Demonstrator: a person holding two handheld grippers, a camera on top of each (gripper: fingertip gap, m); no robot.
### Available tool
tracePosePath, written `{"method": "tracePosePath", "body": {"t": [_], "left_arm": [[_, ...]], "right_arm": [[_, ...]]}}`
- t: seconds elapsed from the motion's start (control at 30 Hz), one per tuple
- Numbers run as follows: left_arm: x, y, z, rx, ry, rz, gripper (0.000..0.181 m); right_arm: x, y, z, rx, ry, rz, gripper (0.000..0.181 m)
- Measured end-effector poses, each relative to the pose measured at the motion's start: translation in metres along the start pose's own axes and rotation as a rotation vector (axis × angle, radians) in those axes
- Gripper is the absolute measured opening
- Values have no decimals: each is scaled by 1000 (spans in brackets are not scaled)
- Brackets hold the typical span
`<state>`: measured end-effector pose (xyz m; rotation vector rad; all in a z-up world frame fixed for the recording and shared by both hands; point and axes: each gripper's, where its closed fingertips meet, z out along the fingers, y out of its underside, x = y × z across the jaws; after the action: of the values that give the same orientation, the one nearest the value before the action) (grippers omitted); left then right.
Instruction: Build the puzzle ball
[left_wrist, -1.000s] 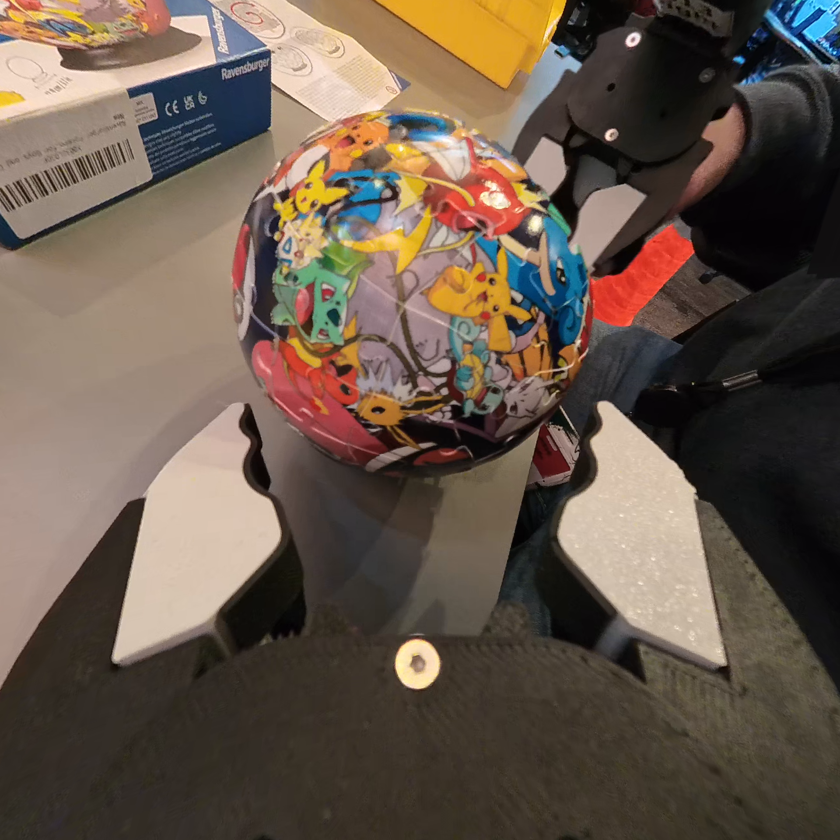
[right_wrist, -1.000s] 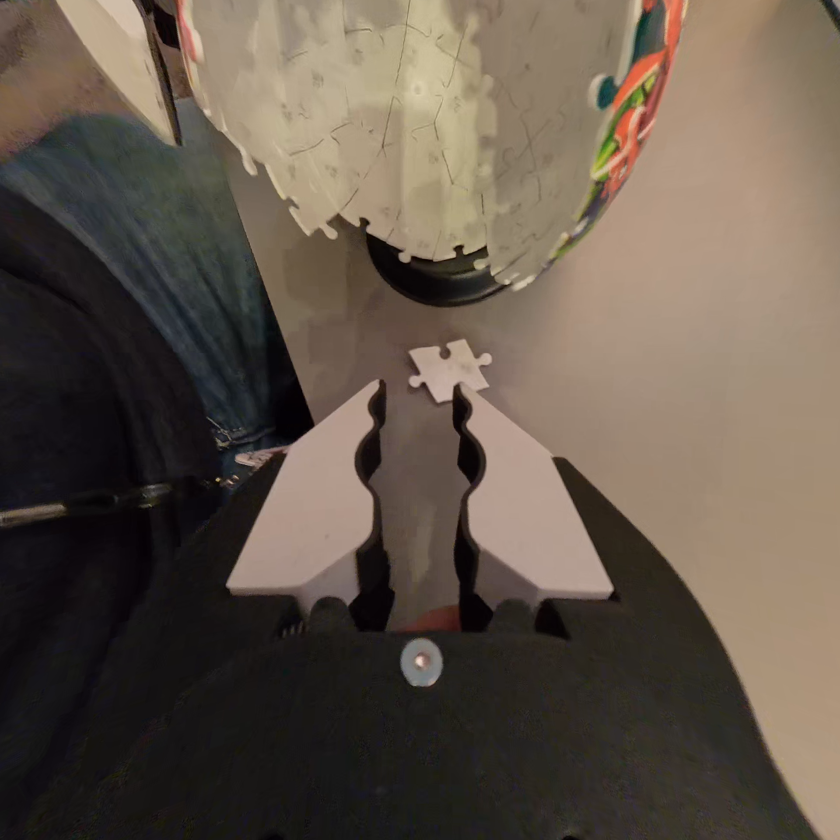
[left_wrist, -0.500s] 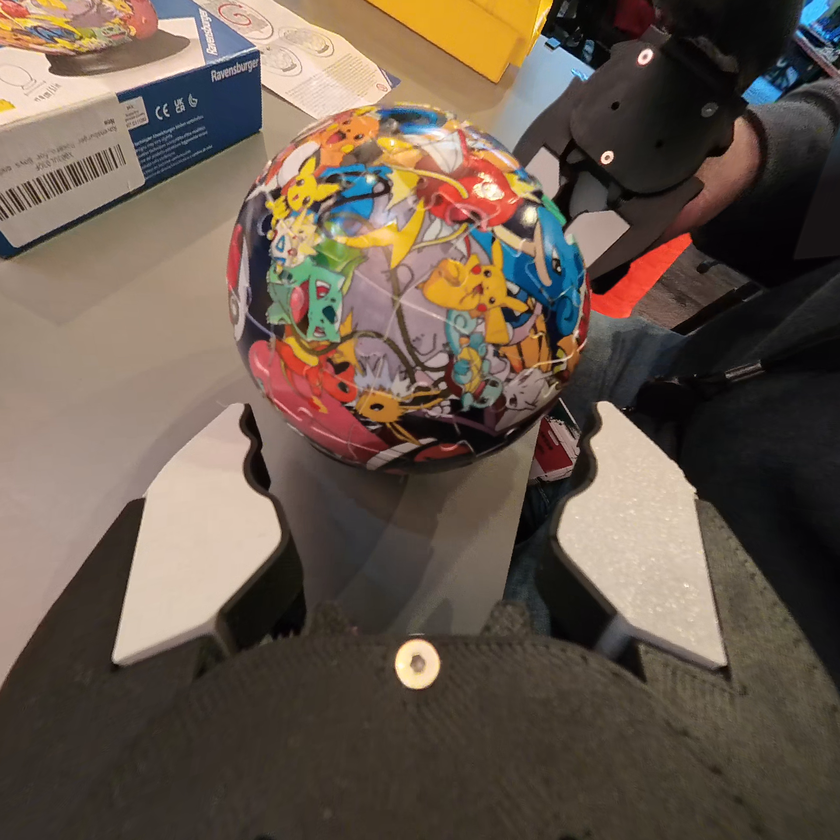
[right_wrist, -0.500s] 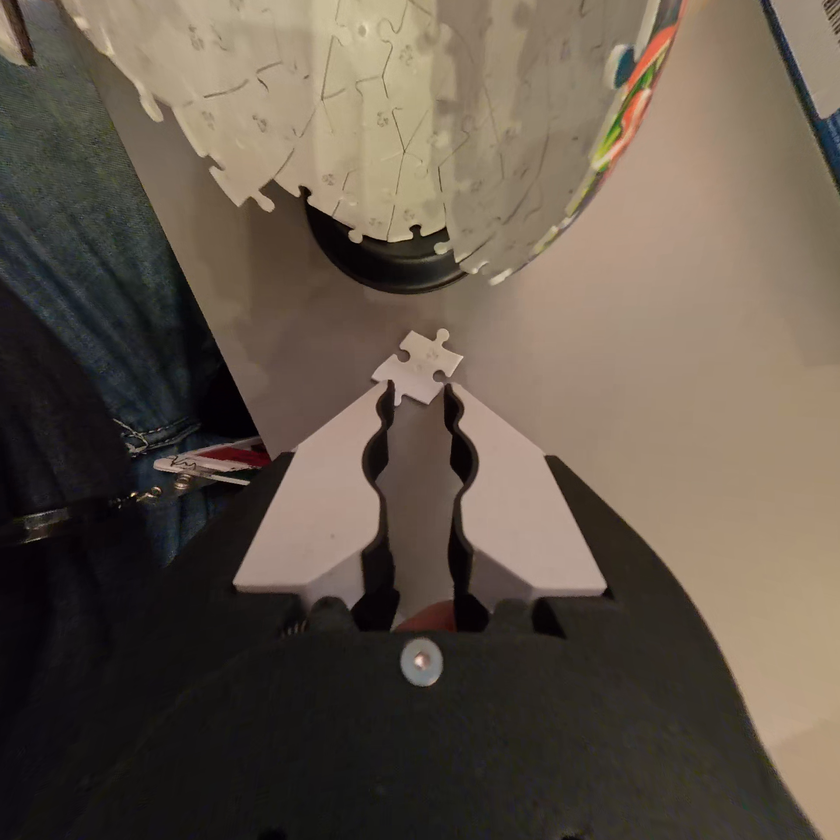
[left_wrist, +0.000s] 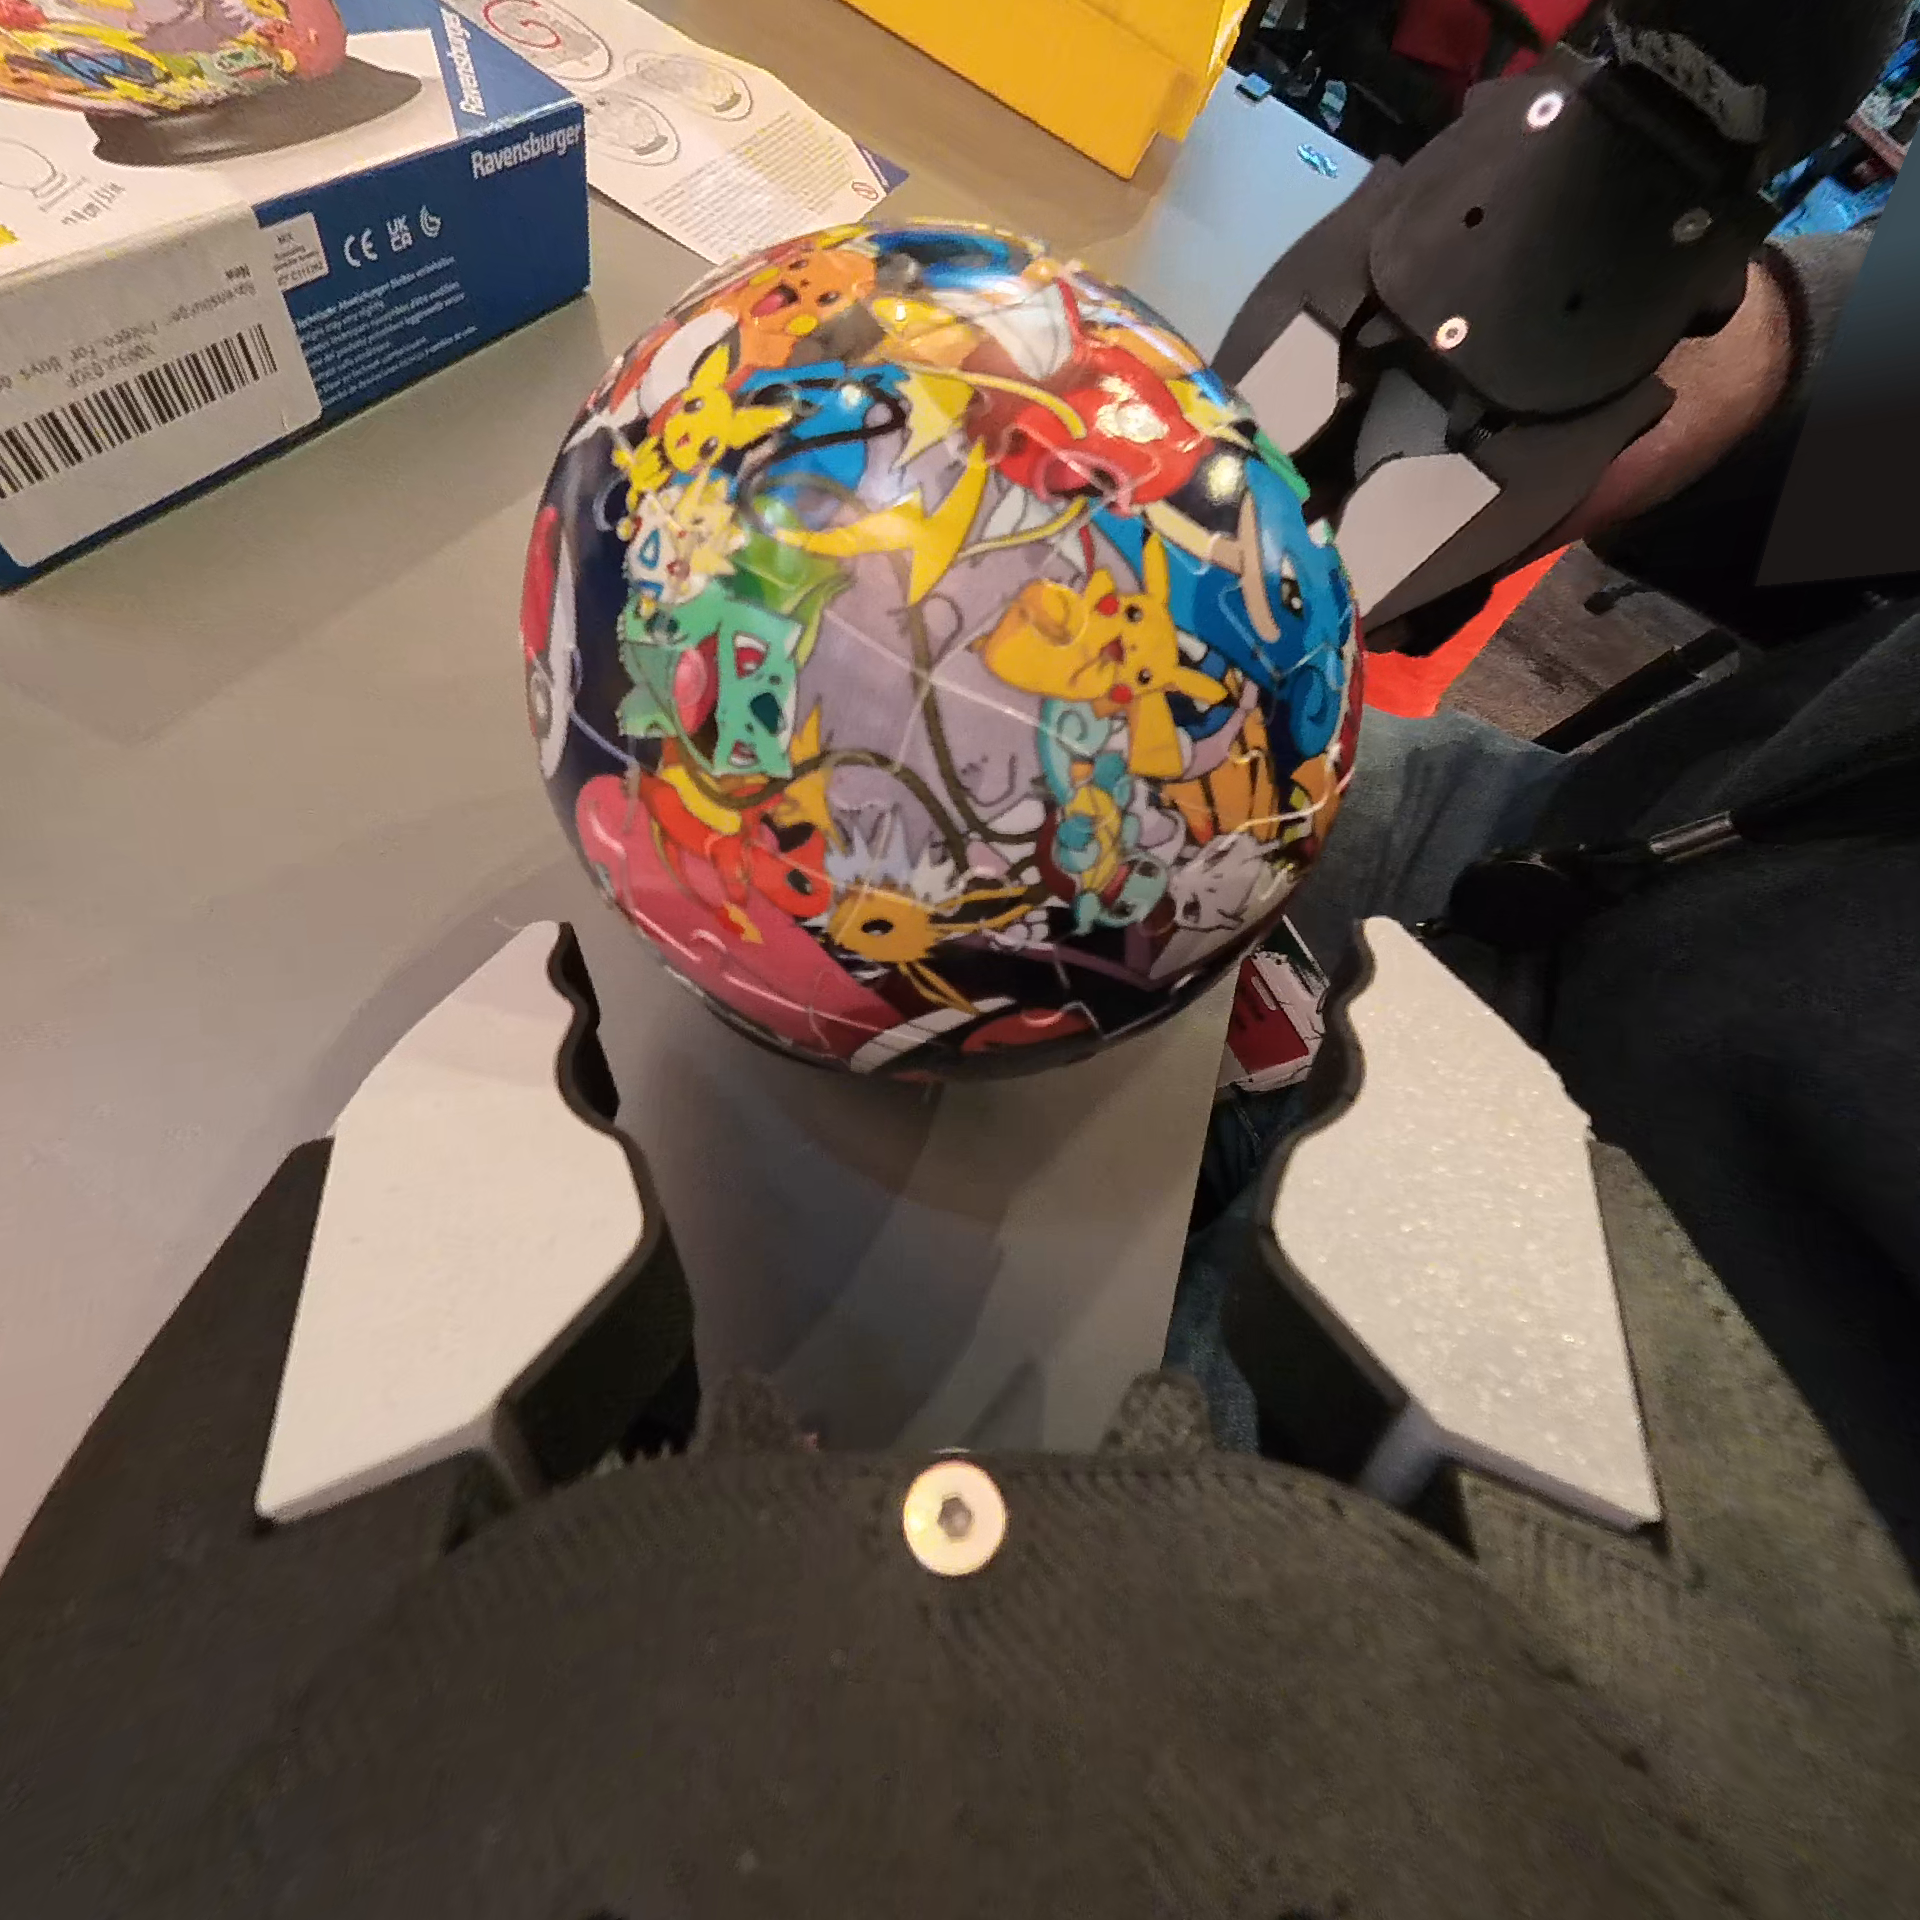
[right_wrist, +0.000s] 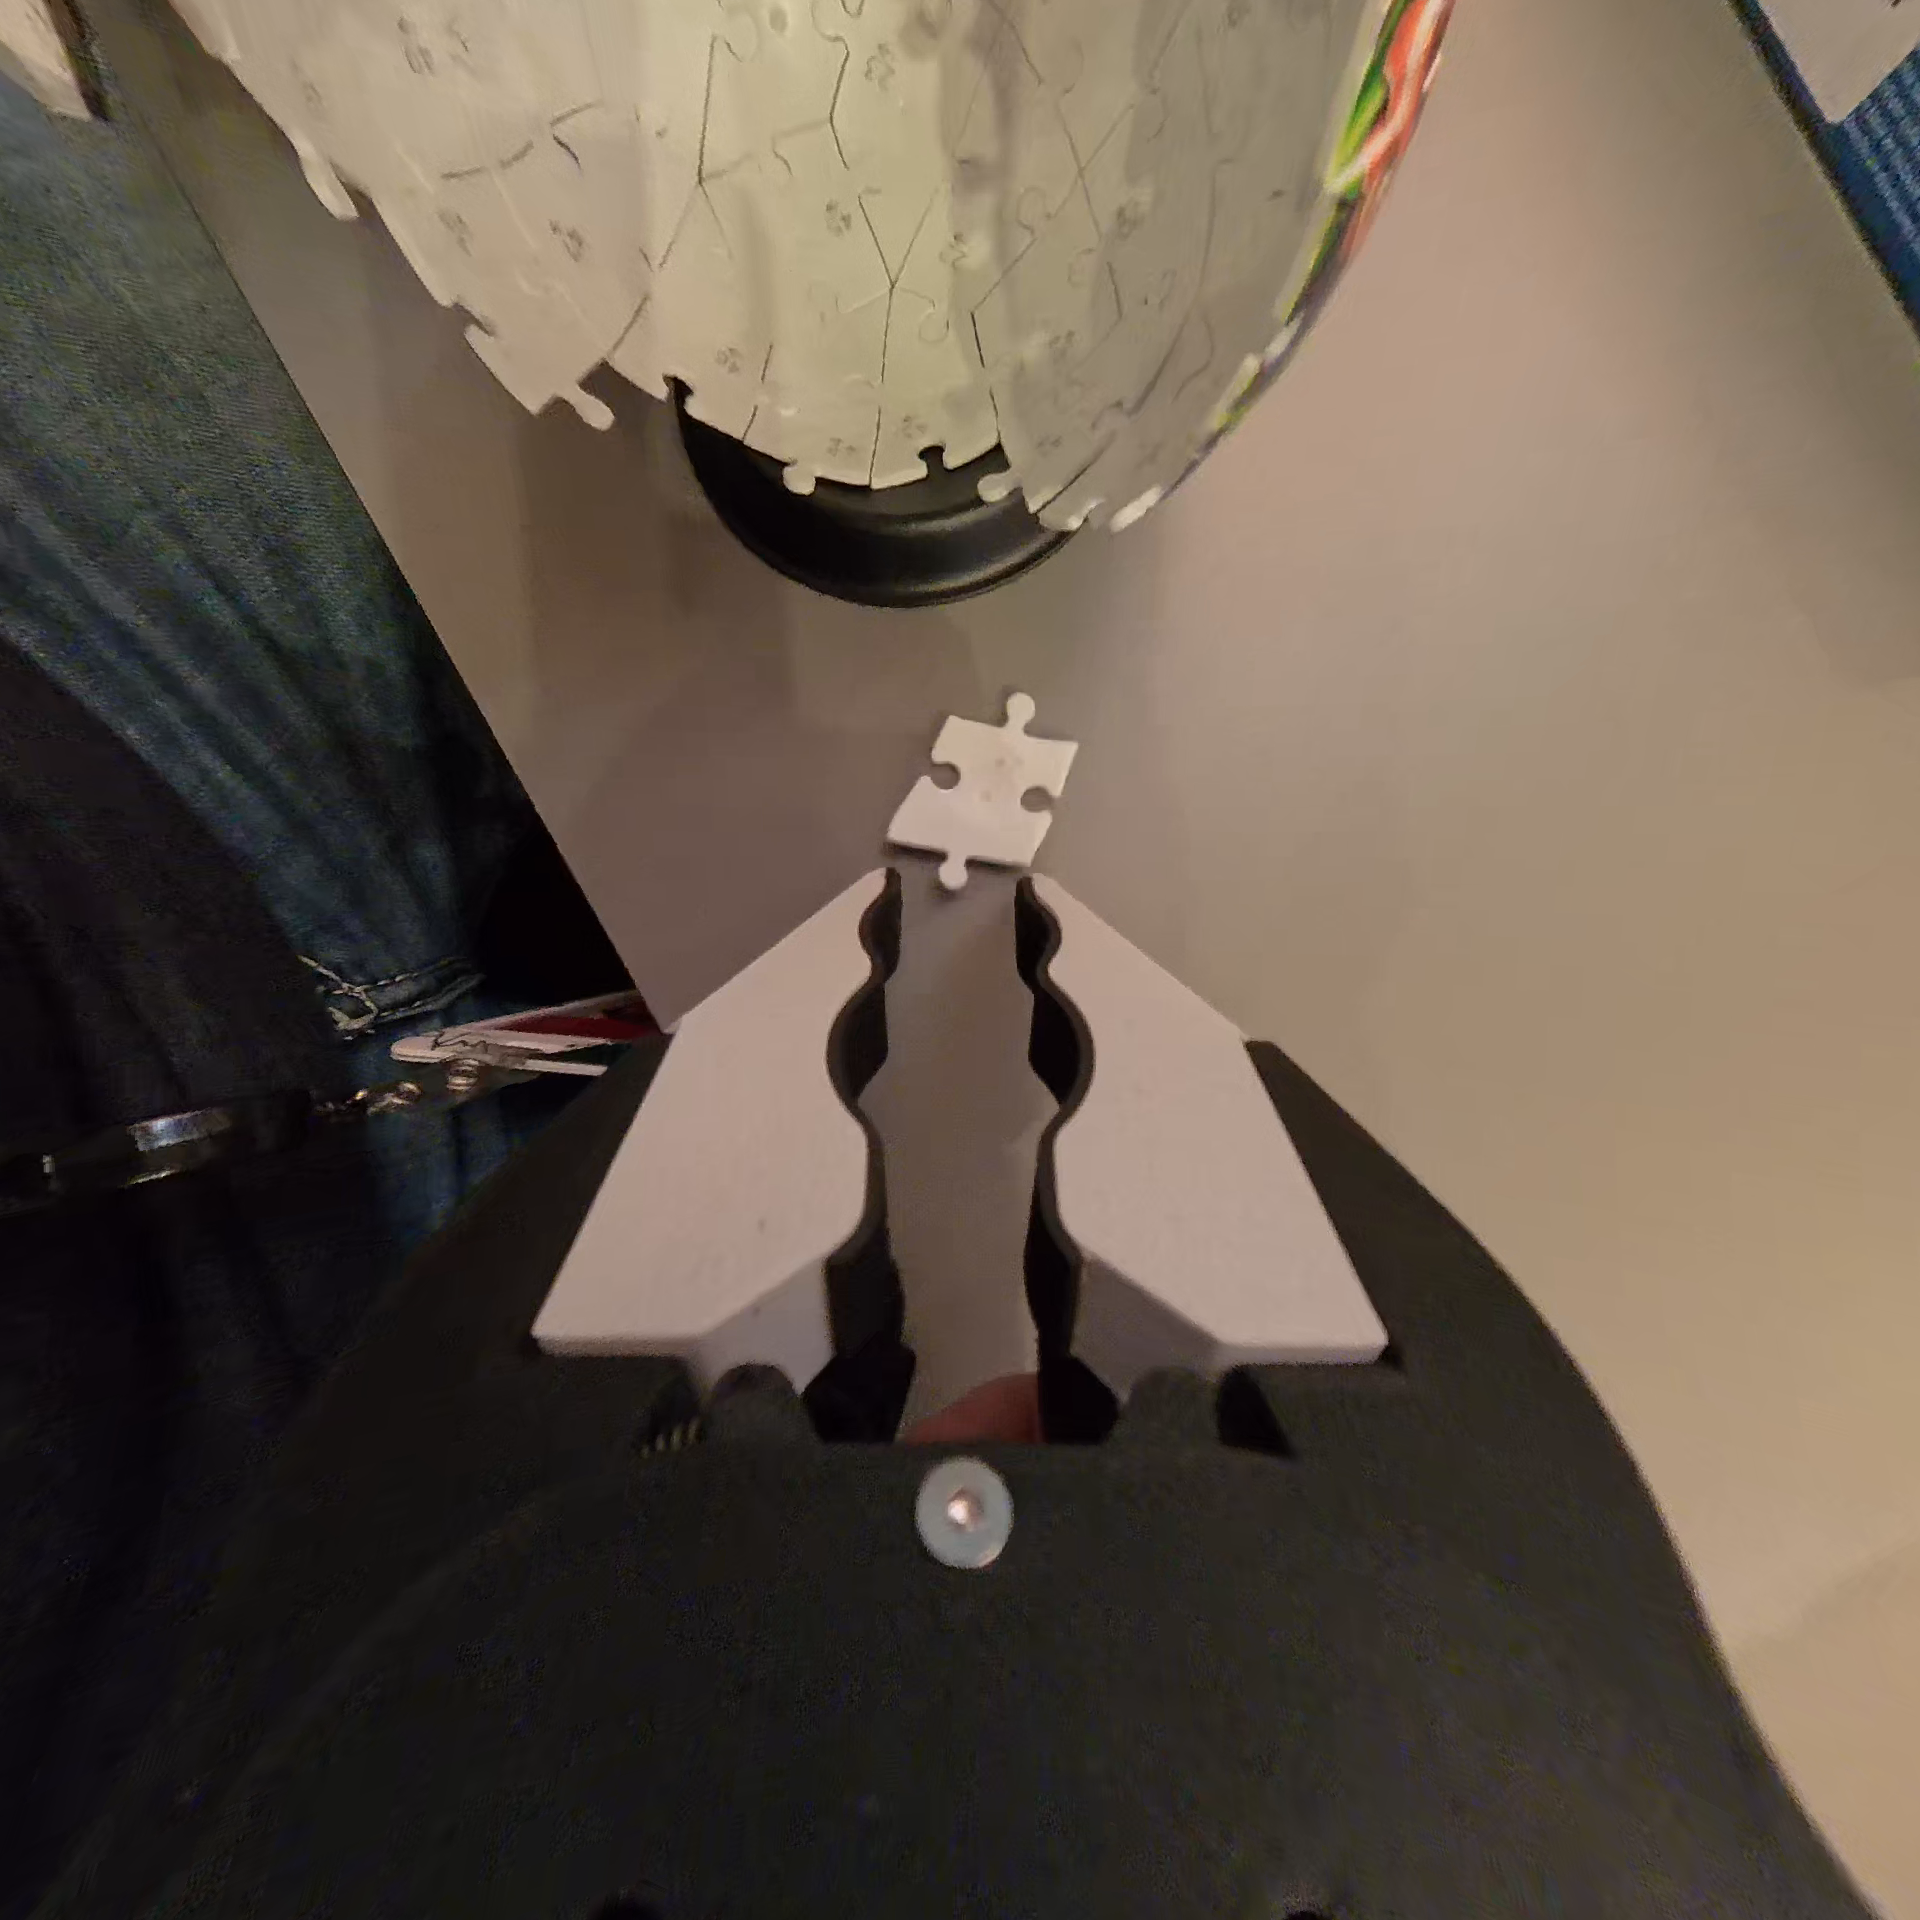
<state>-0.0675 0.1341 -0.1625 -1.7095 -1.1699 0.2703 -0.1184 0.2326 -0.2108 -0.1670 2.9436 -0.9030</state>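
Left wrist view: the puzzle ball (left_wrist: 940, 644), covered in bright cartoon figures, stands at a corner of the grey surface (left_wrist: 239, 831), close to the person's lap. The left gripper (left_wrist: 951, 977) hangs just short of it, its fingers (left_wrist: 457, 1226) spread wide and grasping nothing. A blue puzzle box (left_wrist: 281, 239), a printed leaflet (left_wrist: 717, 145) and a yellow box (left_wrist: 1049, 73) lie farther back.

Right wrist view: the ball's unfinished side shows a white interior with a jagged edge (right_wrist: 831, 239), seated on a black stand (right_wrist: 883, 540). The right gripper (right_wrist: 956, 883) holds a narrow gap between its fingers (right_wrist: 748, 1143). A loose white puzzle piece (right_wrist: 987, 795) sits at the fingertips; whether it is pinched cannot be told.
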Motion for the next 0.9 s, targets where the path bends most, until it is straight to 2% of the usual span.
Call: {"method": "tracePosePath", "body": {"t": [0.2,0.57,0.7,0.8,0.9], "left_arm": [[1,-1,2,-3,7,10,130],[-6,0,2,-33,-1,54,132],[8,-7,-2,-21,91,92,146],[-1,1,0,-89,68,152,147],[-5,-3,1,-80,88,175,147]], "right_arm": [[1,-2,5,-12,25,2,6],[-1,-4,3,3,1,-19,3],[-5,-15,-7,21,0,-87,3],[-10,-28,-11,18,24,-186,3],[-11,-38,-10,-17,65,-294,3]]}}
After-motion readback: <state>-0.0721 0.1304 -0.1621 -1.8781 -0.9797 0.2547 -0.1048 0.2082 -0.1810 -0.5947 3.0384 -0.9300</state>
